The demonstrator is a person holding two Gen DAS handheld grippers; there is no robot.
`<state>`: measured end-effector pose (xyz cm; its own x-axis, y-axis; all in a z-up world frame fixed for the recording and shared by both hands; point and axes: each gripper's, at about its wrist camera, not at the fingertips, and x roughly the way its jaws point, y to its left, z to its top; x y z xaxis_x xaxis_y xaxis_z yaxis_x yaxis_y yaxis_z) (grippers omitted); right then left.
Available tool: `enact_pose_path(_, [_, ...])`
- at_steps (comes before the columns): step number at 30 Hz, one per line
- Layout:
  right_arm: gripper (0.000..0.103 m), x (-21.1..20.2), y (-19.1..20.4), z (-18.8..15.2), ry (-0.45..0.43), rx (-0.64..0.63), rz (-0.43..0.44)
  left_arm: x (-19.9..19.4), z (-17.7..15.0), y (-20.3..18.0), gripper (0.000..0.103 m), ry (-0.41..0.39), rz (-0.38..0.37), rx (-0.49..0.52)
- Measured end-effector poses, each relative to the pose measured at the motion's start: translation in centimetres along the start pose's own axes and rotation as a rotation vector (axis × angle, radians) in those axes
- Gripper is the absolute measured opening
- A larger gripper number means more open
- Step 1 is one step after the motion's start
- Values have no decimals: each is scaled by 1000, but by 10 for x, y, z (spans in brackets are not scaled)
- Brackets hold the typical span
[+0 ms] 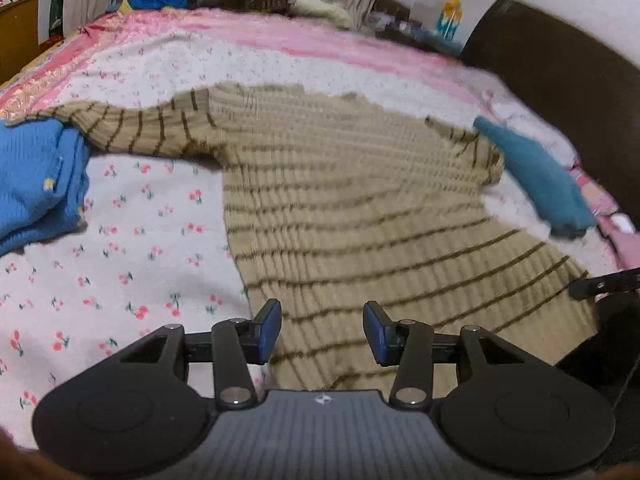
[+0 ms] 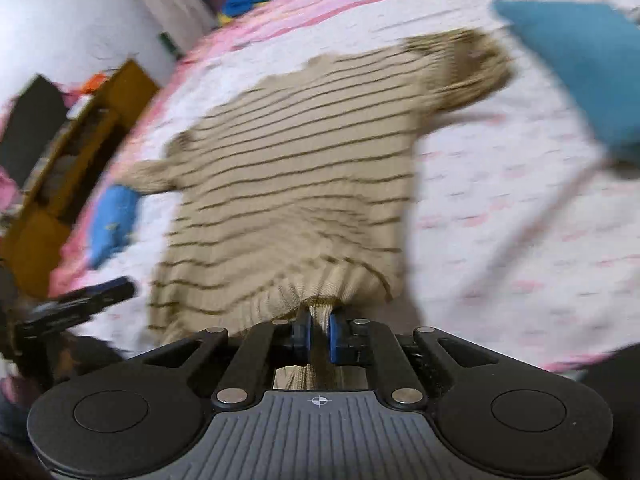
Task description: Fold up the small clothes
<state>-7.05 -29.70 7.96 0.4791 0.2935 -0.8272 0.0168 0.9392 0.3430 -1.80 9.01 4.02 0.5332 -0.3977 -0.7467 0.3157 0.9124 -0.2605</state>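
Bedroom, floral bedsheet point(image 1: 132, 216). Striped beige sweater point(image 1: 340, 200) lying flat mid-bed. Blue garment point(image 1: 36, 180) touching sweater's one sleeve, teal garment point(image 1: 536, 176) by other. L gripper point(image 1: 322, 330) hovering over sweater hem, jaws apart, holding nothing. R gripper point(image 2: 319, 334) pinching sweater hem.

One striped sweater point(image 1: 340, 200), one blue garment point(image 1: 36, 184), one teal garment point(image 1: 540, 176), two claws.

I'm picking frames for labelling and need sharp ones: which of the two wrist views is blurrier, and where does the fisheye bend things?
Right wrist view: heavy motion smear across the striped sweater and bedsheet; only the right claw, shut on the hem, stays crisp. Left wrist view: milder blur, the sheet's cherry print legible, the open left claw sharp. Both views curve strongly toward their dark corners.
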Motion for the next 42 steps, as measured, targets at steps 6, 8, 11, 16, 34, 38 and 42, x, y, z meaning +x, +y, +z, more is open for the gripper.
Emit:
enact_pose_path(6, [14,23,4,-17,82,-31,-97,26,-17,-4,50,159,93,17])
enact_pose_path(8, [14,22,8,-20,72,-59,-112,28,-21,-4,50,180,115,25])
enact_pose_path(11, [20,11,7,-19,28,-73,-132,27,-21,-2,50,189,131,6])
enact_pose_path(16, [25,6,8,-16,-35,-59,-131,19,-22,-6,50,167,124,-1])
enact_pose_path(34, [25,15,43,-17,-103,-128,-53,28,-31,-11,18,189,141,-61])
enact_pose_path(38, [25,10,16,-14,-135,-44,-98,16,-28,7,15,184,192,-97])
enact_pose_path(42, [25,17,1,-8,-146,21,-100,6,-23,15,15,165,227,-105])
